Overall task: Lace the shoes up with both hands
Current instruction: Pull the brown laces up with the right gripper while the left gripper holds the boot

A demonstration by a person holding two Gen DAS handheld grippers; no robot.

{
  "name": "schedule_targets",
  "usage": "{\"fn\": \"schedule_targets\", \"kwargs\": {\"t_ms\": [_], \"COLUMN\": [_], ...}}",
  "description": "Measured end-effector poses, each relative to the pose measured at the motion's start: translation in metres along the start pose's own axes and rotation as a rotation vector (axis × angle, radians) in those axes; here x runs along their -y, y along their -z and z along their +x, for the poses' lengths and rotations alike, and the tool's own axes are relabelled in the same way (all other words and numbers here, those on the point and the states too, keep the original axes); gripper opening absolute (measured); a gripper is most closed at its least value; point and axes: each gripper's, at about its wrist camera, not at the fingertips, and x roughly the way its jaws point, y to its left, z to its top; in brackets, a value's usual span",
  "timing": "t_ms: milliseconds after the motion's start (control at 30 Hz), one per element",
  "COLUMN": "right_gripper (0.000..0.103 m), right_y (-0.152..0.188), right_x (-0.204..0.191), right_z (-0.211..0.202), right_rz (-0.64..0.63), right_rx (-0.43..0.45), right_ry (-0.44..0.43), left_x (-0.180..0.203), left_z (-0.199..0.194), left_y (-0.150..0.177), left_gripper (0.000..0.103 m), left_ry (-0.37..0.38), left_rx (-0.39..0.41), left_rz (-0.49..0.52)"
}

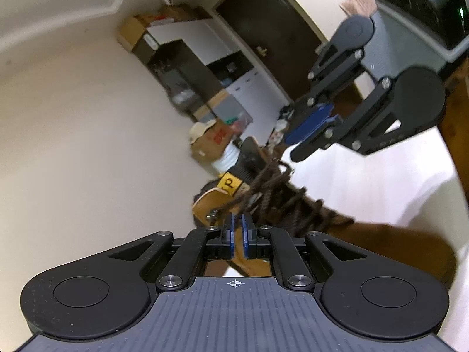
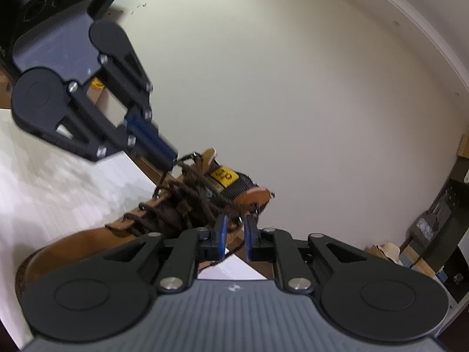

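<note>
Tan leather boot on a white surface, just ahead of both tongs, with dark brown laces criss-crossed over a dark tongue bearing a yellow tag, collar flaps spread apart. Left gripper narrowly parted beside the near collar flap, a lace strand running past its tips but not pinched between the blue pads. Right gripper likewise slightly apart at the opposite flap, a thin strand hanging loose in the gap, nothing clenched.
</note>
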Motion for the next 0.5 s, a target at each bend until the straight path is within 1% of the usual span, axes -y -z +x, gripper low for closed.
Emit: {"fn": "schedule_targets", "kwargs": {"t_ms": [200, 300, 367, 400, 500], "right_gripper": [0.013, 0.013, 0.013, 0.013, 0.013], "right_y": [0.008, 0.012, 0.013, 0.014, 0.014], "right_x": [0.005, 0.007, 0.008, 0.008, 0.008], "right_z": [0.012, 0.019, 0.021, 0.021, 0.021], "right_rz": [0.012, 0.023, 0.027, 0.029, 0.039], "right_rx": [-0.040, -0.046, -0.049, -0.049, -0.052], "right_ry": [0.013, 0.015, 0.017, 0.016, 0.010], "left_x": [0.007, 0.009, 0.008, 0.007, -0.002], "left_z": [0.015, 0.020, 0.023, 0.023, 0.020], "left_y": [0.002, 0.003, 0.004, 0.005, 0.000], "left_gripper": [0.008, 0.008, 0.008, 0.003, 0.000], "left_ry": [-0.012, -0.020, -0.022, -0.018, 0.048], "left_rx": [-0.006, -0.009, -0.010, -0.010, 0.002], "left_rz": [0.092, 0.108, 0.104, 0.093, -0.020]}}
